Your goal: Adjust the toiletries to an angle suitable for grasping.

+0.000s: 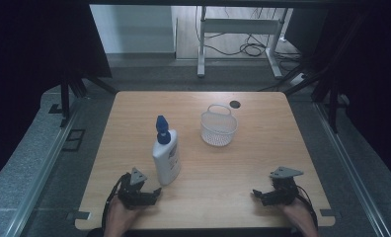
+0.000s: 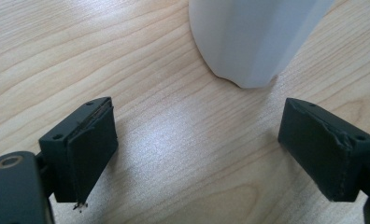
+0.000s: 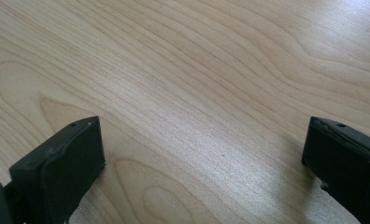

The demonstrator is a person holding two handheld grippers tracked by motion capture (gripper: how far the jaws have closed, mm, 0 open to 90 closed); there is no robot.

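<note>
A white bottle (image 1: 166, 159) with a blue pump top stands upright on the wooden table (image 1: 253, 163), left of centre. Its rounded white base (image 2: 255, 42) rises just ahead of my left gripper (image 2: 199, 154), whose jaws stand wide apart with bare wood between them. In the high view that left gripper (image 1: 149, 195) rests near the front edge, just left of the bottle. A white mesh basket (image 1: 218, 126) with a thin handle sits farther back, right of centre. My right gripper (image 1: 259, 196) lies near the front right, open (image 3: 204, 163) over bare wood.
A round cable hole (image 1: 234, 104) sits at the table's back edge. Beyond the table stand a white frame (image 1: 238, 29) and loose cables on the floor. Dark curtains hang at both sides.
</note>
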